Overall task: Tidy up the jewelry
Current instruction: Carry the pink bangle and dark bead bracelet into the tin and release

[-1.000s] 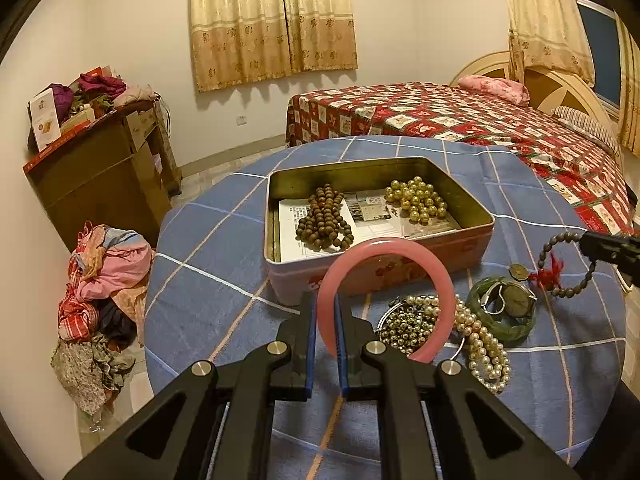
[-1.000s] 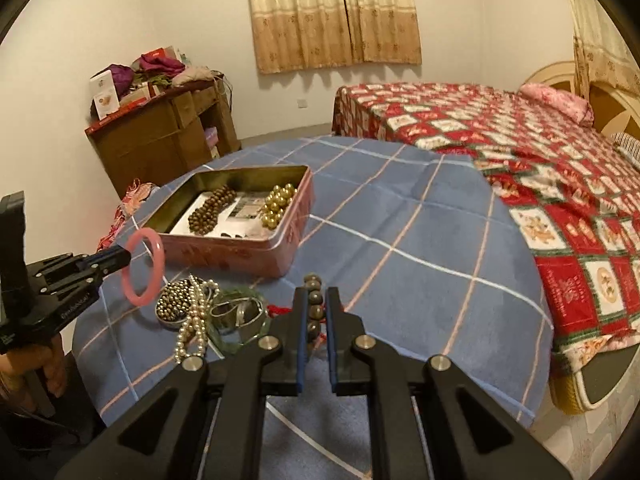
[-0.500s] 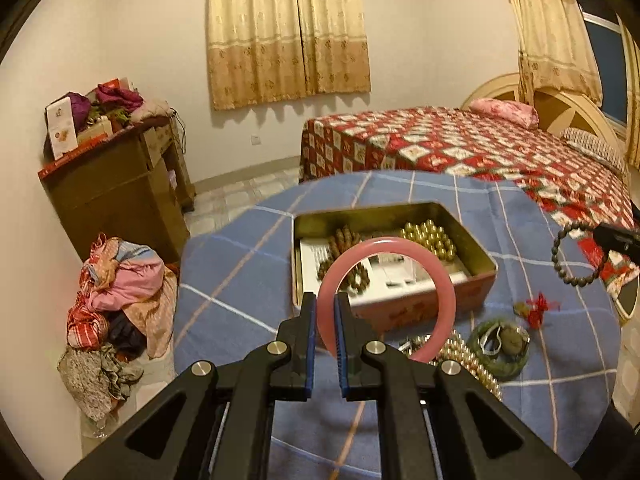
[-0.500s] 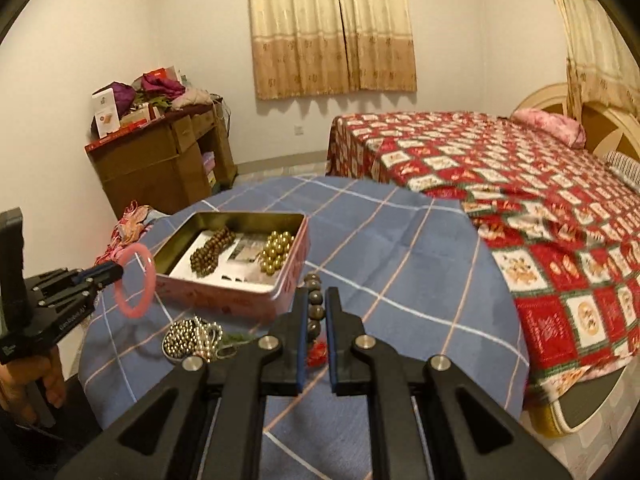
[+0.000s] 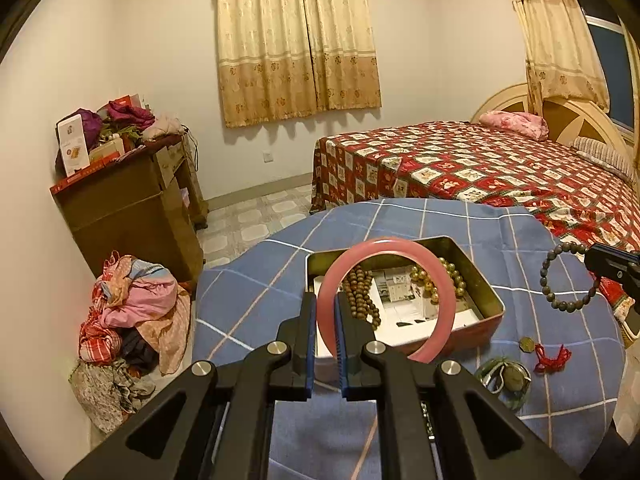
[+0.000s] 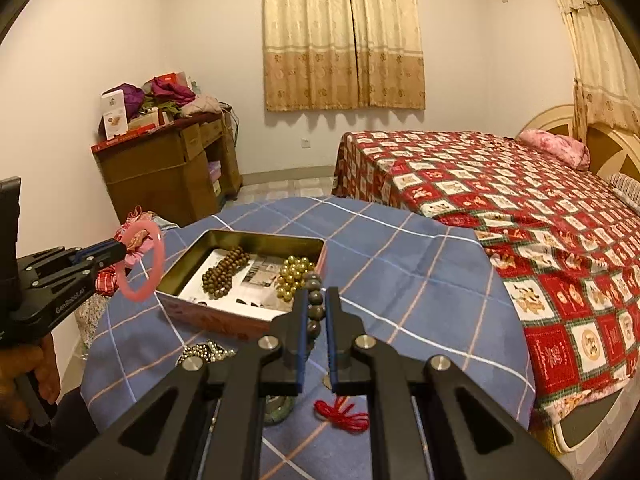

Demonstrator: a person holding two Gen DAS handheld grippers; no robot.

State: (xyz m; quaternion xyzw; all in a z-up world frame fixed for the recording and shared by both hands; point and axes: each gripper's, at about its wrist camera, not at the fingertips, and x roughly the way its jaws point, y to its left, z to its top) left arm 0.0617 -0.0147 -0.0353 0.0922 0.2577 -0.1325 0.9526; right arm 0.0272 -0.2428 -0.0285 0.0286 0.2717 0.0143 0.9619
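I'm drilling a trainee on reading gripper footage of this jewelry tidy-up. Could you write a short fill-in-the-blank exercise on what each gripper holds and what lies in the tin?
1. The left gripper is shut on a ____ round bangle.
2. The right gripper is shut on a dark ____ bracelet.
3. In the open rectangular metal tin lie a brown bead strand and a cluster of ____ beads.

Missing words: pink; beaded; gold

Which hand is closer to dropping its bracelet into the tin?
Probably left: its tool holds the pink bangle right by the tin; the right tool's dark bead bracelet hangs off to the side.
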